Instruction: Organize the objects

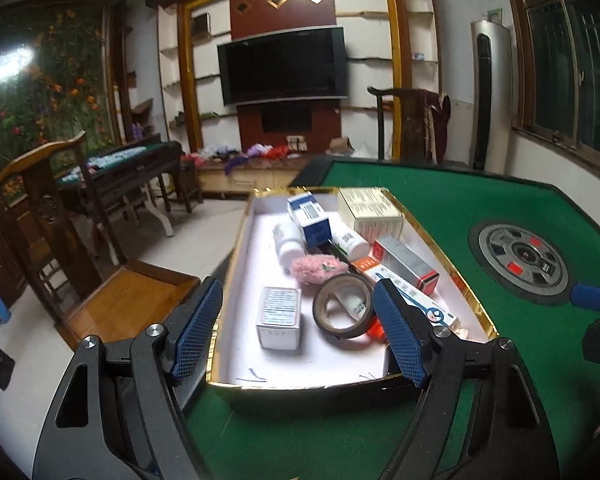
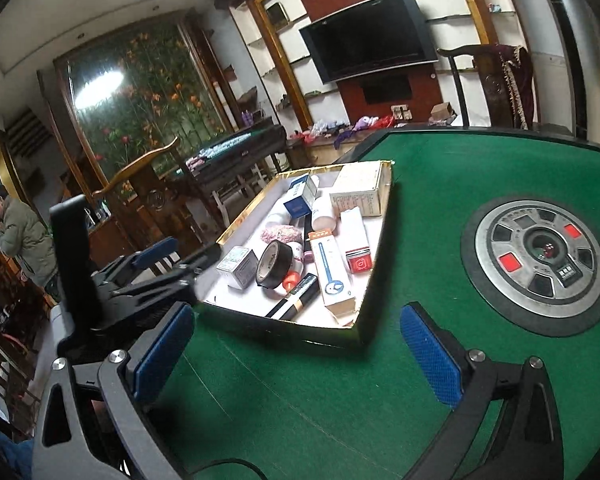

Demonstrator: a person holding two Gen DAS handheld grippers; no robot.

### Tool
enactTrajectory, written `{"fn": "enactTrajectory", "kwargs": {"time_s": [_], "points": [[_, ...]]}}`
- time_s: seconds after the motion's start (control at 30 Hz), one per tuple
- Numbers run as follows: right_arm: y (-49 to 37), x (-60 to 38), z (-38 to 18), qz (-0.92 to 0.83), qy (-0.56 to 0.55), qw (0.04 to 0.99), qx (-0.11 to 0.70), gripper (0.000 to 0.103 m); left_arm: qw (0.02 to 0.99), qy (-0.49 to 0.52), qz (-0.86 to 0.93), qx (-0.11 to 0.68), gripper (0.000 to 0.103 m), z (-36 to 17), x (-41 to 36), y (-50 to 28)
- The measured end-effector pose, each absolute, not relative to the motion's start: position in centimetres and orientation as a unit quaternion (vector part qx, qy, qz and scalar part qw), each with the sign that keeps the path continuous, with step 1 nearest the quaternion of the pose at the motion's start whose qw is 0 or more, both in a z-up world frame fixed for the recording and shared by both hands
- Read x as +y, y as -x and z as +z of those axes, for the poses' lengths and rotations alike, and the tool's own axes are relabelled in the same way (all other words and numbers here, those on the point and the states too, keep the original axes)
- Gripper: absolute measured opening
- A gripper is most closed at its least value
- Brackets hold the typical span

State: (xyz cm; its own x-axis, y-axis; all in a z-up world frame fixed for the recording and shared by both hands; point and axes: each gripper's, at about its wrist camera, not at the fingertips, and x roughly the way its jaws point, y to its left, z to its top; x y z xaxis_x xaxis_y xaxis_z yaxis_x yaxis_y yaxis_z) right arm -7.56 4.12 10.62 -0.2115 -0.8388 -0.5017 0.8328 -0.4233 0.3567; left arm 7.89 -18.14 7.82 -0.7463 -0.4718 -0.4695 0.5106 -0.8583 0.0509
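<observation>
Jaws of the left gripper (image 1: 298, 330) stood spread over the near end of the tray (image 1: 452, 240), with nothing pinched; the roll of black tape (image 1: 342, 306) and the small grey-white carton (image 1: 280, 316) lay beyond and between the blue pads (image 1: 404, 336), untouched. The right gripper (image 2: 296, 354) was likewise spread at its widest, empty, over bare green felt (image 2: 320, 420) short of the tray's near corner.

The gold-rimmed tray sat on the felt near the table's left edge, holding the task's goods in a loose heap. Judged nearest to farthest: the tape roll, propped on edge against its neighbours, appeared light and stiff, best taken across its outer rim or through the core. The carton looked light and crushable, to be held across its short flat faces. The long white-and-blue box (image 2: 332, 276) and the black-and-gold tube (image 2: 294, 306) lay diagonally and would likely pivot if pinched off-centre. The pink fluffy item (image 1: 318, 270) seemed soft and compressible. The white bottles (image 1: 288, 242) lay on their sides, smooth and liable to roll; the waist was judged the safer hold. The large cream box (image 1: 370, 212) at the far end appeared too broad except across its thin dimension.

Both grippers pointed forward and downward toward the tray, the left nearer to it, the right set back and to its right.
</observation>
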Motion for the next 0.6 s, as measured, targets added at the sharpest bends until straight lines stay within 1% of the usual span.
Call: {"fn": "enactTrajectory", "kwargs": {"time_s": [0.1,0.33,0.43,0.6], "points": [[7.4,4.8,10.6,-0.778,-0.321,0.540,-0.015,0.103,0.251,-0.260,-0.930,0.064,0.079,8.1,-18.4,-8.4],[7.1,4.4,9.5,-0.772,-0.336,0.540,-0.004,0.103,0.276,-0.310,-0.909,0.041,0.079,7.3,-18.0,-7.8],[7.0,4.3,9.4,-0.771,-0.336,0.541,-0.001,0.103,0.268,-0.298,-0.915,0.037,0.079,7.4,-17.6,-8.3],[7.1,4.0,8.9,-0.770,-0.340,0.540,0.005,0.103,0.229,-0.280,-0.931,0.044,0.079,8.3,-17.4,-9.3]]}}
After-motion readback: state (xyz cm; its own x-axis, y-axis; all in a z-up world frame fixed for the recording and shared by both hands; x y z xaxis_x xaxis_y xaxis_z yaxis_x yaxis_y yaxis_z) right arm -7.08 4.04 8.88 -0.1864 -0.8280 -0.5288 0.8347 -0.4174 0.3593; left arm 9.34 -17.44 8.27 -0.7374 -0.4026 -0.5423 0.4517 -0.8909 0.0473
